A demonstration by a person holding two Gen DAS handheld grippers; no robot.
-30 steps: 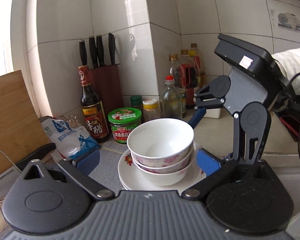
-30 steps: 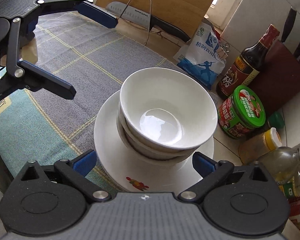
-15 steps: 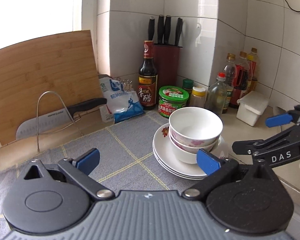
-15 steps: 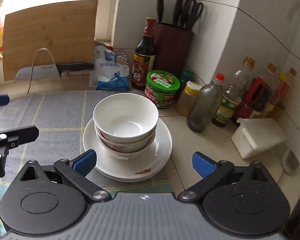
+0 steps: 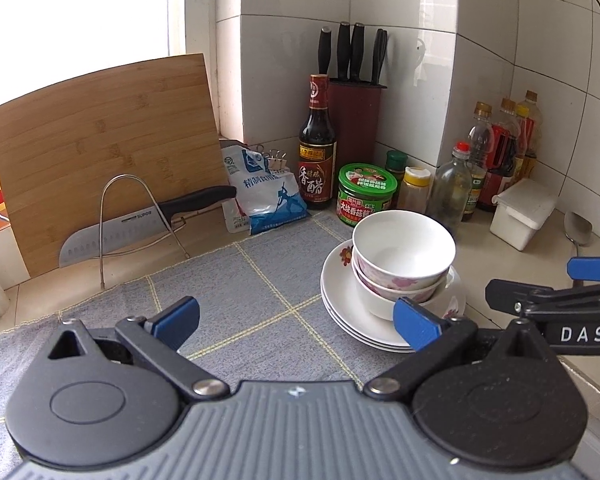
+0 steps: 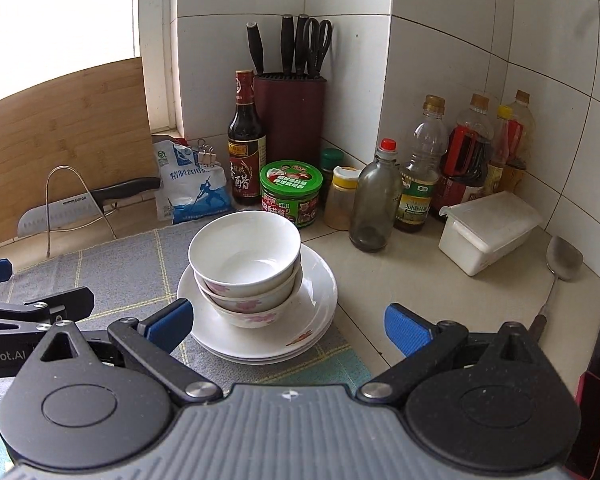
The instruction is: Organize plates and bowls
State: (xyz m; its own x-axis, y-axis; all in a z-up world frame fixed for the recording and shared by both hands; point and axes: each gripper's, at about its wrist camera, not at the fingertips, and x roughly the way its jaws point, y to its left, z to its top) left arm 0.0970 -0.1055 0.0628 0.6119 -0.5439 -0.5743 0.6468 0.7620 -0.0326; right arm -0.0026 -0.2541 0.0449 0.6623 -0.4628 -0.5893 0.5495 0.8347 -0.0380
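Three white bowls with pink flowers (image 5: 402, 256) (image 6: 246, 266) are nested on a stack of white plates (image 5: 340, 312) (image 6: 320, 304), which rests at the right edge of a grey checked mat (image 5: 240, 280) (image 6: 132, 256). My left gripper (image 5: 296, 318) is open and empty, pulled back in front of the mat with the stack ahead to its right. My right gripper (image 6: 288, 324) is open and empty too, hovering in front of the stack, which lies ahead to its left. Each gripper shows at the edge of the other's view.
Behind the stack stand a green-lidded jar (image 6: 291, 192), a dark vinegar bottle (image 6: 246, 148), a knife block (image 6: 290, 116), a salt bag (image 6: 192, 188) and several oil bottles (image 6: 420, 176). A cutting board (image 5: 100, 148) and knife (image 5: 140, 224) lean at left. A white box (image 6: 488, 232) and spoon (image 6: 562, 264) lie right.
Both grippers have drawn back and away from the stack of bowls and plates, which now sits farther off. The stack itself has not moved.
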